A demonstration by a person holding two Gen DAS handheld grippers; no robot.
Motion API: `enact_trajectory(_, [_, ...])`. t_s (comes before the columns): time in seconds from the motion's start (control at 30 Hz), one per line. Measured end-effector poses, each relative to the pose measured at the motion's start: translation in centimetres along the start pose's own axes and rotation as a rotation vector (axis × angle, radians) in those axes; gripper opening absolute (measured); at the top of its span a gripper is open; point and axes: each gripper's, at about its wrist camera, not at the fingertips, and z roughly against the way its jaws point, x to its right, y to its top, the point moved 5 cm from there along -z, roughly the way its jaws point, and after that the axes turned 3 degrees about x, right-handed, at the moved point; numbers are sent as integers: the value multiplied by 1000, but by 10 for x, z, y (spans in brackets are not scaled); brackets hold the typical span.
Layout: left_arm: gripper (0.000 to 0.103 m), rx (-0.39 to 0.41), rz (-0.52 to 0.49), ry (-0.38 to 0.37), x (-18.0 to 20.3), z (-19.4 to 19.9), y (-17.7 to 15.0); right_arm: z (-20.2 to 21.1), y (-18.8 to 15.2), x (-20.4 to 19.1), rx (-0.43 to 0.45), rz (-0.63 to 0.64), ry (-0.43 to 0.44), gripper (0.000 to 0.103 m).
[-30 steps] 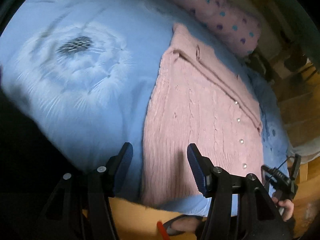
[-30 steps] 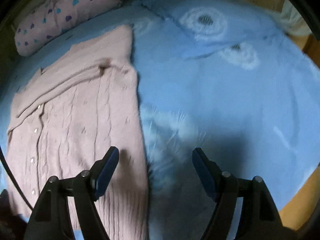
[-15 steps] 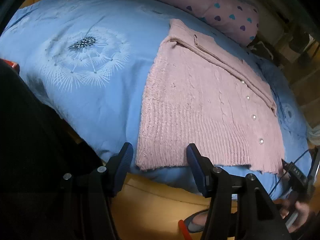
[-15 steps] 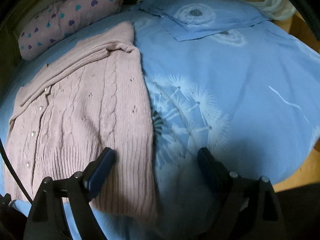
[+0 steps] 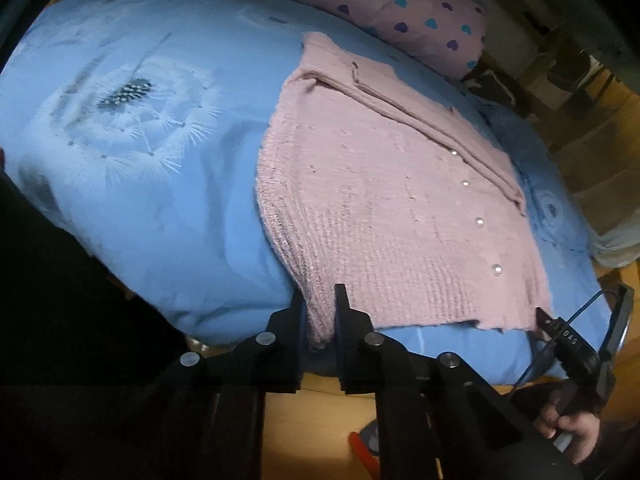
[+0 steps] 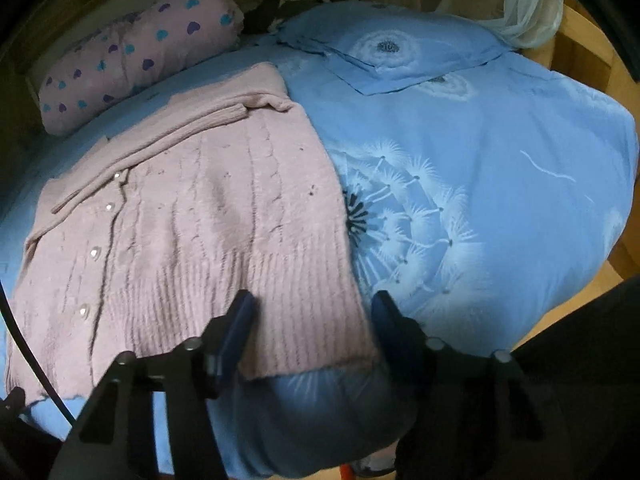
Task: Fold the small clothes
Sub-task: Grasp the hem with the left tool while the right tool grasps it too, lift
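A pink knit cardigan (image 5: 384, 208) with pearl buttons lies flat on the blue bed, its sleeve folded across the top. It also shows in the right wrist view (image 6: 192, 232). My left gripper (image 5: 320, 320) is shut on the near left hem corner of the cardigan. My right gripper (image 6: 312, 316) is open, its fingers astride the other hem corner at the bed's near edge, the fabric between them. The right gripper also shows at the far right of the left wrist view (image 5: 576, 340), next to the hem.
The blue dandelion-print duvet (image 6: 480, 184) covers the bed. A pink heart-print pillow (image 6: 136, 64) lies behind the cardigan, a blue pillow (image 6: 392, 52) at the back. Wooden floor (image 5: 320, 432) lies below the bed edge.
My left gripper moved in and shut on the hem corner. My right gripper moved closer over the other hem corner and stays open.
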Motion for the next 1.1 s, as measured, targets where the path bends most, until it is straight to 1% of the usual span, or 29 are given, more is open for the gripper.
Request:
enact_trajectory(0.03, [0, -4, 3, -10, 0, 0, 0, 2, -1, -1, -14, -5, 23, 43])
enact_trajectory(0.07, [0, -6, 5, -19, 1, 1, 0, 3, 0, -2, -30, -4, 47, 35])
enact_trajectory(0.1, [0, -10, 6, -37, 2, 2, 0, 5, 1, -1, -38, -13, 66, 31])
enact_trajectory(0.13, [0, -10, 6, -52, 4, 4, 0, 7, 3, 2, -64, -48, 125, 14])
enact_trajectory(0.17, [0, -10, 3, -69, 5, 6, 0, 8, 4, 3, -90, -85, 192, 9])
enact_trajectory(0.2, [0, -10, -4, -92, 9, 8, 1, 10, 5, 5, -106, -120, 244, 9])
enact_trajectory(0.23, [0, -8, -9, -107, 11, 11, 1, 13, 8, 7, -106, -137, 274, 9])
enact_trajectory(0.33, [0, 7, -9, -181, 20, 21, 4, 31, 14, 4, -64, -122, 363, 8])
enact_trajectory(0.4, [0, 35, -22, -217, 25, 31, 8, 46, 19, -3, -28, -89, 430, 8])
enact_trajectory(0.5, [0, 68, -47, -228, 28, 44, 10, 63, 23, -7, 17, -60, 459, 8])
enact_trajectory(0.57, [0, 112, -64, -241, 32, 58, 12, 72, 24, -4, 32, -67, 479, 8])
enact_trajectory(0.7, [0, 218, -180, -294, 58, 99, 13, 84, 25, 6, 54, -107, 504, 8])
enact_trajectory(0.8, [0, 270, -222, -332, 71, 121, 14, 97, 27, 13, 84, -110, 528, 8])
enact_trajectory(0.97, [0, 310, -230, -359, 68, 146, 13, 132, 28, 12, 186, -66, 586, 7])
enact_trajectory(1.1, [0, 350, -232, -366, 58, 164, 11, 162, 25, 12, 247, -21, 602, 7])
